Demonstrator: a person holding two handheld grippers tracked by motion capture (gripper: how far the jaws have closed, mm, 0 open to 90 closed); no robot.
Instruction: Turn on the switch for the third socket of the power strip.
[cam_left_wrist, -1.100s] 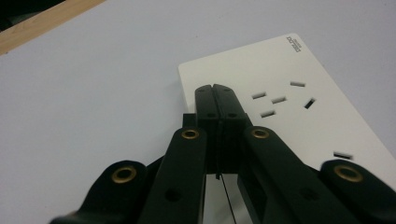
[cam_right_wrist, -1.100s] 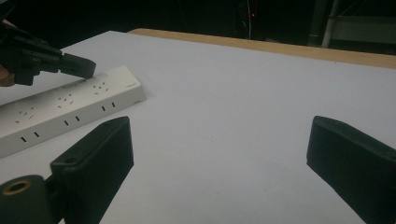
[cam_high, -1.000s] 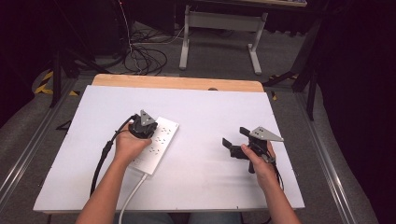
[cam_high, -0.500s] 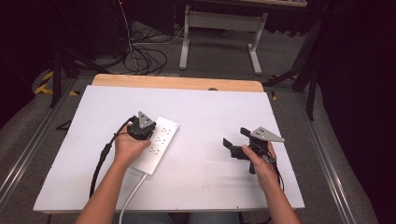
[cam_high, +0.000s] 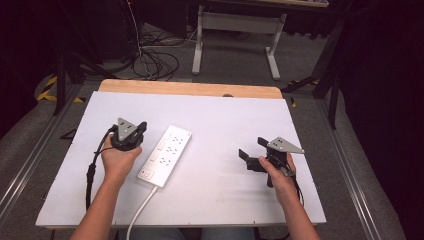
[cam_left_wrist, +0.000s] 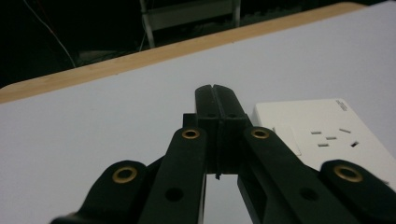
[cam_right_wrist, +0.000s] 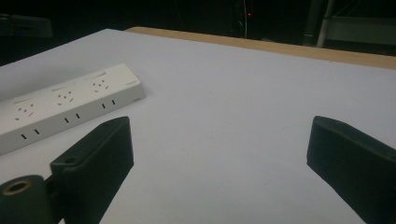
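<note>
Smooth white plastic power strip, matt table

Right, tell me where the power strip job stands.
Done: not much shows as finished. The power strip lies flat on the table with its sockets bare and nothing plugged in.

In hand: nothing. The left gripper is shut and empty just beside the strip; the right gripper hangs open, well apart from it.

Left: any real handling of the strip.

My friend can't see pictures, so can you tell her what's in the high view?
A person's two hands each hold a black tool over a white table. A white power strip lies beside the left tool, whose jaws are shut, and the right tool, jaws open, holds nothing.
</note>
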